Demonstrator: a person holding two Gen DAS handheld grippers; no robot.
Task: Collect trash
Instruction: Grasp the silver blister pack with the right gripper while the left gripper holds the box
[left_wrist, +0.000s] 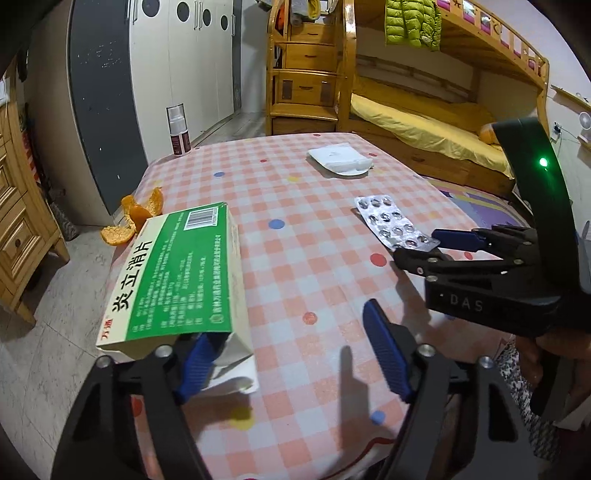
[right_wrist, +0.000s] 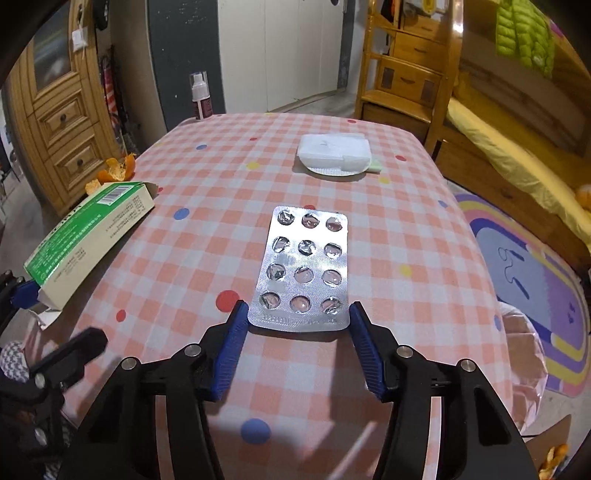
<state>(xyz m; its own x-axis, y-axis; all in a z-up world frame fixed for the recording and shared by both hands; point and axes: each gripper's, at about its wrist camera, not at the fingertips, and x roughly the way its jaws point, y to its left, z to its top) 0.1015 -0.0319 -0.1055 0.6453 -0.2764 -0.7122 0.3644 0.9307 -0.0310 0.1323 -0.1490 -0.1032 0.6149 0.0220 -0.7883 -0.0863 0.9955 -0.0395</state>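
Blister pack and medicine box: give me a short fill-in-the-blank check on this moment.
1. The blister pack has three columns and ____ rows of pockets.
2. The medicine box has a ____ printed face.
3. The peel at the table edge comes from an ____.

Missing: four; green; orange

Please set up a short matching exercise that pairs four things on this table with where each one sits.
Things:
1. blister pack
2. green box
3. orange peel
4. spray bottle

Places:
a. upright at the table's far left corner
b. near end between the right tongs' tips
c. open end over one finger of the left tongs
d. at the table's left edge, beyond the box

Pairs: 1-b, 2-c, 3-d, 4-a
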